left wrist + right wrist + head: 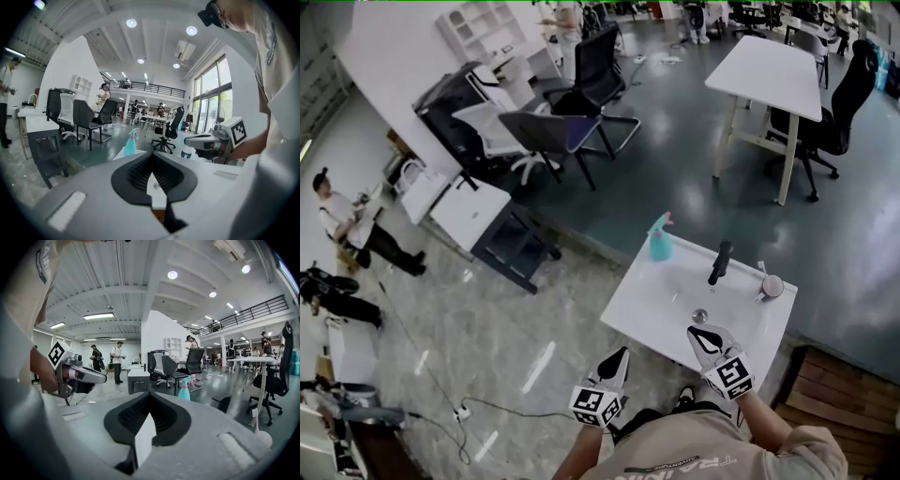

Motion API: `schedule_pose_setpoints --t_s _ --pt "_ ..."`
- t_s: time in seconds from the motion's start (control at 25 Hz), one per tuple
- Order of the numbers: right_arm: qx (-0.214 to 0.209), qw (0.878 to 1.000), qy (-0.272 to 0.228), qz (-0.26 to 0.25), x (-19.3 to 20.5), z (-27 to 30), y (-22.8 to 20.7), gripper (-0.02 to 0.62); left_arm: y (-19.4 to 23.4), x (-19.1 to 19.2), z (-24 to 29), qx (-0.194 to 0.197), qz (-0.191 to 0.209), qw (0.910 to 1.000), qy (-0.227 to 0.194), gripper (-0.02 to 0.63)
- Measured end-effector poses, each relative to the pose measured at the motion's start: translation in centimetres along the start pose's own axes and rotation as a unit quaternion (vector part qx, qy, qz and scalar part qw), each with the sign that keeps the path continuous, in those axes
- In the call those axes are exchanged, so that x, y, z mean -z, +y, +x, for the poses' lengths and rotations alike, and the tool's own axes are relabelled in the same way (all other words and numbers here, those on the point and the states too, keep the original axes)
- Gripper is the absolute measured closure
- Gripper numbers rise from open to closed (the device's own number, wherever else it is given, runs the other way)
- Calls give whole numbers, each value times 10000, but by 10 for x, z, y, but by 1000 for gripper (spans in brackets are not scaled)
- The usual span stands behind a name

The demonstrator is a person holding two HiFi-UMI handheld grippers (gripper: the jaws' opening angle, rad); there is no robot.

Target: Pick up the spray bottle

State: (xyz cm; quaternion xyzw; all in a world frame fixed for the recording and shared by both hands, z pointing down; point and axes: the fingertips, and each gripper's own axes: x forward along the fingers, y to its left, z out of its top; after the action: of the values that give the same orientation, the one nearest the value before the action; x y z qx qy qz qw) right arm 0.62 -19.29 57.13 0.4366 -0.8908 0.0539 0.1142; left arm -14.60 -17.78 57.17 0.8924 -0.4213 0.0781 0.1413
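Note:
A teal spray bottle (659, 239) with a pink trigger stands upright at the far left corner of a small white table (649, 302). It also shows ahead in the left gripper view as the bottle (130, 143) and in the right gripper view as the bottle (183, 389). My left gripper (617, 360) hovers at the table's near edge, its jaws shut with nothing in them. My right gripper (703, 336) is over the near part of the tabletop, jaws together and holding nothing. Both are well short of the bottle.
On the table lie a black cylinder (720, 262), a white round object (772, 286) and a small metal disc (700, 316). Beyond stand office chairs (572, 122), a large white table (773, 75) and a low white cabinet (473, 211). A wooden platform (834, 384) lies right.

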Motion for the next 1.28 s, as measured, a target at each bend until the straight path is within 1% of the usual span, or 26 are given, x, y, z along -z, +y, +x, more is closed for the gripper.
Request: schedule_pose_setpoints --t_s 0.12,0.28,0.36,0.44,0.52,0.6,0.72,0.88,0.96,1.08,1.2,1.28 --pt "211 9996 133 121 9 4 -12 592 7 -8 19 174 -70 9998 -87 589" --pt "506 9982 199 266 7 4 -23 592 12 -16 45 559 37 9984 -78 589" --pt "738 9966 216 286 3 3 -29 592 14 -20 57 813 106 9966 -61 589" --pt "1066 9936 249 278 -2 4 -36 592 17 -25 69 1094 143 9939 -54 589" --pt "1419 9893 232 235 -13 7 -41 592 21 -37 76 1387 194 9901 -115 589" --pt "1664 9858 107 208 -27 13 -39 592 30 -52 79 1623 302 9861 -206 589" --pt "2039 9787 -101 226 -43 17 -32 592 49 -63 83 1808 372 9825 -235 589" --pt "2564 9660 -303 154 -56 15 -25 592 69 -64 95 2039 267 9784 -194 589" --pt "2840 9586 -172 144 -50 8 -23 592 68 -65 100 2231 233 9744 -164 589" --pt "3190 9476 109 150 -34 -3 -12 592 59 -63 101 2613 261 9648 -141 589" --pt "3328 9416 185 472 -20 -9 -2 592 49 -60 102 2862 279 9576 -183 589" --pt "3354 9397 187 637 -17 -8 0 592 48 -56 104 2889 291 9567 -179 589"
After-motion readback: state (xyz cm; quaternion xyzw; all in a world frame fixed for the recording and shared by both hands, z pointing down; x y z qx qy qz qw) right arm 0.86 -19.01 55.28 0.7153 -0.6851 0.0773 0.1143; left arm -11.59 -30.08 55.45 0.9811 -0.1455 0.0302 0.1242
